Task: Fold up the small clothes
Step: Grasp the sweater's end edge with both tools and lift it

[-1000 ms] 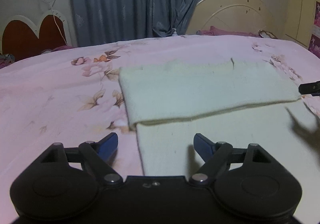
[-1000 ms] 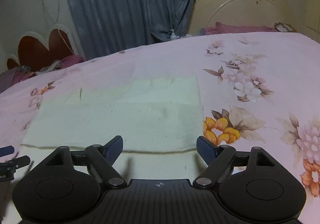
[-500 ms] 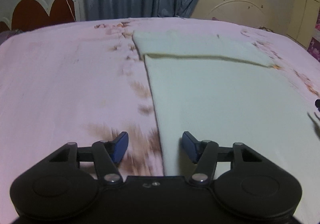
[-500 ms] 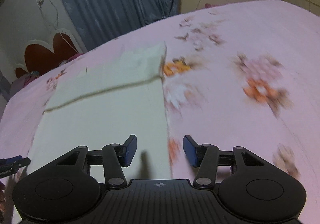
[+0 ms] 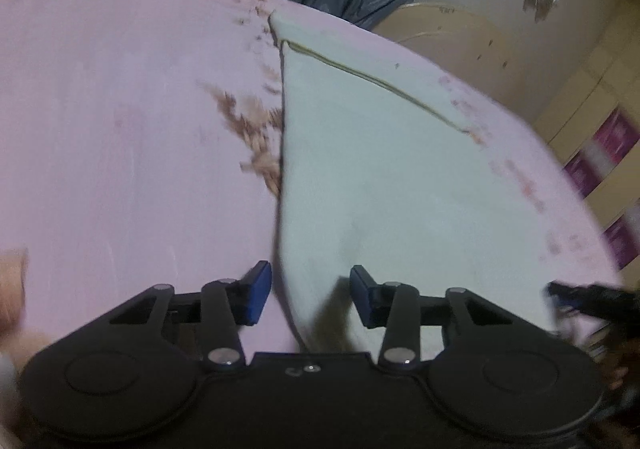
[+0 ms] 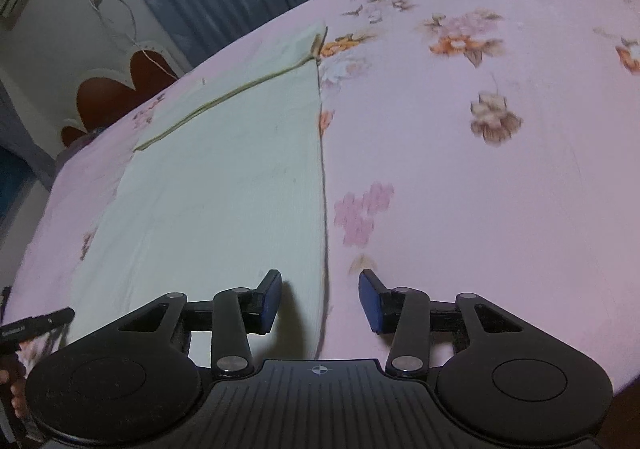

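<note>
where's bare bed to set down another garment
Bare sheet lies right of the cloth, out to the bed's edge, and left of it in the left wrist view. The middle is taken by the cloth, both grippers at its near corners.

One pale cream cloth (image 6: 224,185), its far end folded over, lay on one pink floral bed sheet (image 6: 480,169). Two black grippers were there: the left gripper (image 5: 310,295) and the right gripper (image 6: 320,301), each with two blue-tipped jaws.

open bedspread (image 6: 500,177) flanking cloth (image 6: 224,177) — headboard (image 6: 108,89) beyond
</note>
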Tool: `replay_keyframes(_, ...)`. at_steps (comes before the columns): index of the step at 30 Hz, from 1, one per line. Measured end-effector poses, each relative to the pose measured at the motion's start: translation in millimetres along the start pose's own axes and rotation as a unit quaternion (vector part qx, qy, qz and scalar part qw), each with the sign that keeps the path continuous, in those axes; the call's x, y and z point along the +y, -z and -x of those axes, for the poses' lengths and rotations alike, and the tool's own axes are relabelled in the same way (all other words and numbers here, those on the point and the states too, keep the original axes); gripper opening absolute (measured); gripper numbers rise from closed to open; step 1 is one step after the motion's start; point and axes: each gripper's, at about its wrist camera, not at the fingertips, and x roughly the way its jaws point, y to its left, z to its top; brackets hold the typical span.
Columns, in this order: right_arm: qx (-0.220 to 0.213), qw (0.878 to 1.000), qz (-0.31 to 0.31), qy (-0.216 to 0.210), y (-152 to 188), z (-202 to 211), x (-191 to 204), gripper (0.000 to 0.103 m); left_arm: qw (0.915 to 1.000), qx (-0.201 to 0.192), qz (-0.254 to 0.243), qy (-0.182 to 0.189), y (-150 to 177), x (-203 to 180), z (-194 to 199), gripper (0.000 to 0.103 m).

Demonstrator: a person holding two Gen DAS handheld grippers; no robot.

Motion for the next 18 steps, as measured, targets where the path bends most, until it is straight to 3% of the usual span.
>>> replay_keyframes(3, 0.010, 0.999, -0.020, -0.039, 5, 2, -2, 0.044, 0.9965, 0.008, 0.060, 0.058, 8, 13, 1, 0.041)
replay_keyframes(10, 0.018, 0.989, -0.091, -0.114, 4, -2, -22, 0.043, 0.9806, 0.015, 0.148, 0.128, 13, 33, -14, 0.041)
replay_keyframes(13, 0.031, 0.983, -0.115, -0.137, 0, -6, -31, 0.024, 0.9813, 0.027, 0.130, 0.139, 9, 28, -23, 0.041)
replay_keyframes(14, 0.033, 0.983, -0.114, -0.141, 0, -6, -31, 0.021, 0.9821, 0.028, 0.124, 0.139, 8, 25, -24, 0.035)
replay_keyframes(16, 0.040, 0.984, -0.102, -0.141, 2, -6, -28, 0.012, 0.9844, 0.030, 0.110, 0.134, 8, 19, -29, 0.007)
replay_keyframes(18, 0.032, 0.986, -0.088, -0.141, 5, -1, -24, 0.003, 0.9873, 0.010, 0.091, 0.130, 10, 10, -26, 0.007)
